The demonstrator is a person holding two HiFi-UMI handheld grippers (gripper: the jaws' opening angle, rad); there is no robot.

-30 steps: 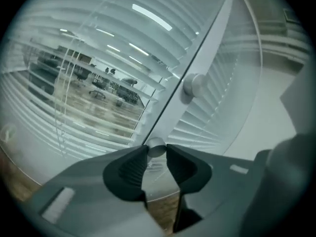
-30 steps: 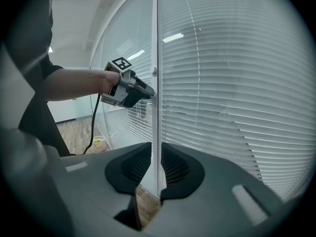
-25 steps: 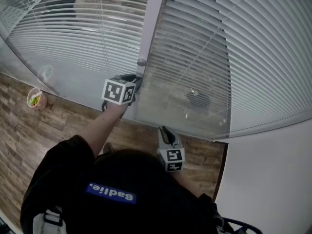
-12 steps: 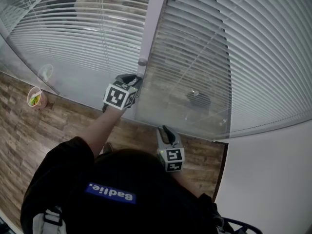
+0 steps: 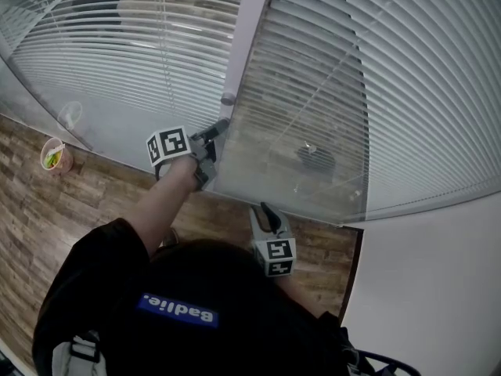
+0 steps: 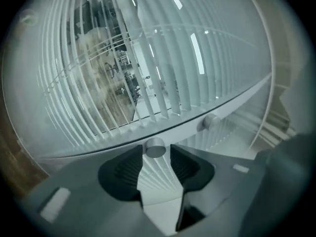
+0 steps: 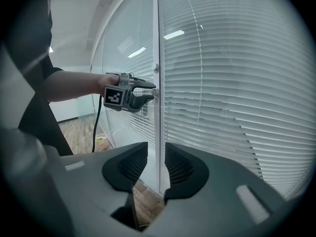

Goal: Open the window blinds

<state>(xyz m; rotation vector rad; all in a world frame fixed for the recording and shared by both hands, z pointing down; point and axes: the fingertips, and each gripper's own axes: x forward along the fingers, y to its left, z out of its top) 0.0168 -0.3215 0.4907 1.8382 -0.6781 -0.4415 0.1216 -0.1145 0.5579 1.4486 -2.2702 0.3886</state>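
Observation:
White slatted blinds [image 5: 376, 92] hang behind glass on both sides of a pale upright frame post [image 5: 249, 22]. My left gripper [image 5: 216, 141] is held level against that post. In the left gripper view a small round knob [image 6: 154, 148] sits between the tips of the left gripper [image 6: 155, 154]. Its jaws have just been opening, and a sliver of gap shows on each side of the knob. A second knob [image 6: 211, 121] sits further along the post. My right gripper [image 5: 266, 210] hangs lower, open and empty [image 7: 152, 154], aimed at the post [image 7: 157, 43].
A cup [image 5: 53, 157] with something green in it stands on the wood floor by the left pane. A white wall [image 5: 423, 288] closes the right side. The person's black sleeve and a cable [image 7: 96, 125] cross the right gripper view.
The left gripper has rolled about its own axis, so its marker cube now faces left instead of up. Its jaws stand wider. The right gripper has stayed put.

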